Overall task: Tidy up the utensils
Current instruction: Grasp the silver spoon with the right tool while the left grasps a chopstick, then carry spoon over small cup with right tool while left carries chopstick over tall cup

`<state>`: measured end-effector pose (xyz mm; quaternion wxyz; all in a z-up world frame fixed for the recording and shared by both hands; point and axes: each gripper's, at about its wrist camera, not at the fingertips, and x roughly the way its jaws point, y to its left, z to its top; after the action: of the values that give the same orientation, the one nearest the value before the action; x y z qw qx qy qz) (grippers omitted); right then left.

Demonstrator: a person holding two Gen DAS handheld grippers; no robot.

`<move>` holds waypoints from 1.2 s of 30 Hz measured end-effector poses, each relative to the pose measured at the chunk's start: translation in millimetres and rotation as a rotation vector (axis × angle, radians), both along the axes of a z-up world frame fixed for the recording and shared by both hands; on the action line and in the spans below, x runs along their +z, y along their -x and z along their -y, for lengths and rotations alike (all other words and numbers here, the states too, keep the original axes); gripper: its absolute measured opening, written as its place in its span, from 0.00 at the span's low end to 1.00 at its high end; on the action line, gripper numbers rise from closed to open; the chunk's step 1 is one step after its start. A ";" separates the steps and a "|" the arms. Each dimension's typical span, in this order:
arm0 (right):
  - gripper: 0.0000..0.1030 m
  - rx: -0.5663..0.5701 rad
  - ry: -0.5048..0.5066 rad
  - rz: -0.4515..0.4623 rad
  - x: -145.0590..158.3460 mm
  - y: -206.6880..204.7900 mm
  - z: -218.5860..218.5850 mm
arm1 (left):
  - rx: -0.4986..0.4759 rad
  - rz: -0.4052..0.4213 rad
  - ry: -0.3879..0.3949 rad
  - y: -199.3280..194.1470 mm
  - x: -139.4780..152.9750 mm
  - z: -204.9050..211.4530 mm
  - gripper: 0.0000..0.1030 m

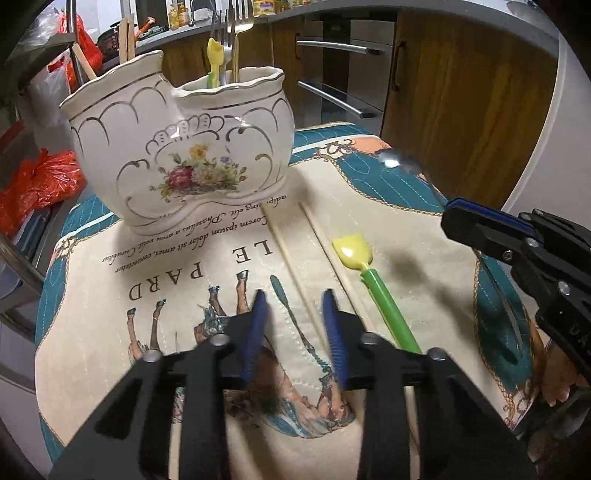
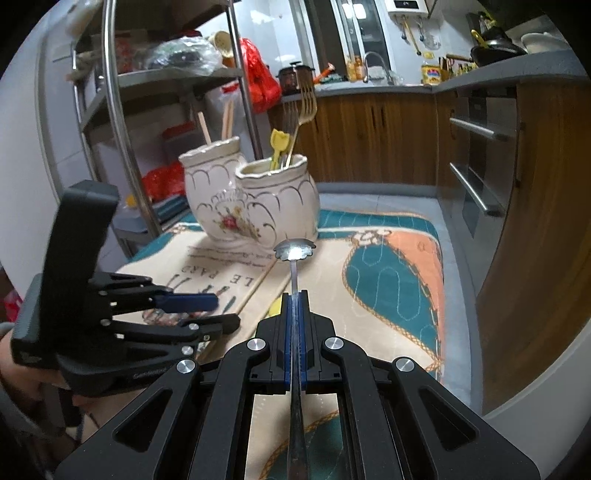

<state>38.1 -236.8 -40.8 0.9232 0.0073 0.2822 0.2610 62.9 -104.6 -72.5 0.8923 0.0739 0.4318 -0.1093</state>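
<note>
A white floral ceramic holder (image 1: 181, 155) with two compartments stands on a printed mat (image 1: 184, 266); it also shows in the right wrist view (image 2: 255, 199). Its right compartment holds forks (image 1: 236, 22) and a yellow-green utensil; its left one holds wooden sticks. My left gripper (image 1: 295, 306) is open and empty, low over two chopsticks (image 1: 284, 251) lying on the mat. A yellow-headed green-handled utensil (image 1: 373, 284) lies just to its right. My right gripper (image 2: 294, 295) is shut on a metal spoon (image 2: 295, 251), held above the mat, bowl pointing toward the holder.
A metal rack (image 2: 122, 122) with bags stands left of the mat. Red plastic bags (image 1: 37, 184) lie at the far left. Wooden cabinets with metal handles (image 1: 332, 48) stand behind. The mat's right edge borders a white surface.
</note>
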 end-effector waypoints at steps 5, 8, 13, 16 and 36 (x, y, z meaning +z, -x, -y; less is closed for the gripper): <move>0.04 -0.005 -0.009 0.023 2.0 2.6 0.6 | -0.030 0.006 -0.011 -0.3 0.7 -5.7 0.10; 0.04 -0.012 -0.016 0.024 2.3 2.4 2.4 | -0.031 0.009 -0.008 2.0 1.7 -12.2 0.09; 0.04 -0.032 -0.033 0.049 5.5 4.5 6.7 | -0.026 0.032 0.007 7.4 8.2 -25.6 0.05; 0.04 -0.048 -0.049 0.073 9.7 7.1 8.1 | -0.037 0.045 0.018 12.7 15.4 -32.8 0.05; 0.04 -0.091 -0.074 0.181 26.5 27.9 -0.5 | -0.106 0.323 0.188 55.8 65.3 -74.3 0.05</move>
<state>10.2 -236.3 -14.2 0.9548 0.0305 0.1874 0.2287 7.1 -30.3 -7.1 0.9459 0.0297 0.2665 -0.1828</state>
